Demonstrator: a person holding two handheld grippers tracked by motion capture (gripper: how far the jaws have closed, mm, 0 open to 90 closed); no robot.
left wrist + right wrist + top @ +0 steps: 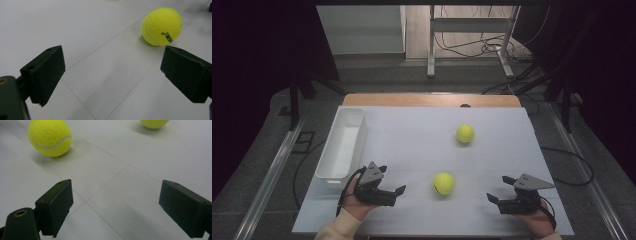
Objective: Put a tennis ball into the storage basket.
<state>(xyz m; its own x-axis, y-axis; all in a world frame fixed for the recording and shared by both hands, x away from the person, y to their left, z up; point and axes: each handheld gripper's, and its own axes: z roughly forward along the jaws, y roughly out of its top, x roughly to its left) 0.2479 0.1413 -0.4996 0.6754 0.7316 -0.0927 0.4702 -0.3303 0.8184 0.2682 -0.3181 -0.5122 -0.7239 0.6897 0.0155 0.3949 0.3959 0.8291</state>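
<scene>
Left claw (393,192): my jaws stand apart, empty, near the desk's (412,135) front edge.
Right claw (500,191): jaws likewise apart, empty, toward the front right corner.
Near ball (444,183): between my claws.
Far ball (465,133): mid-desk, right of centre.
Bin (343,144): white, apparently empty, along the left edge.
</scene>
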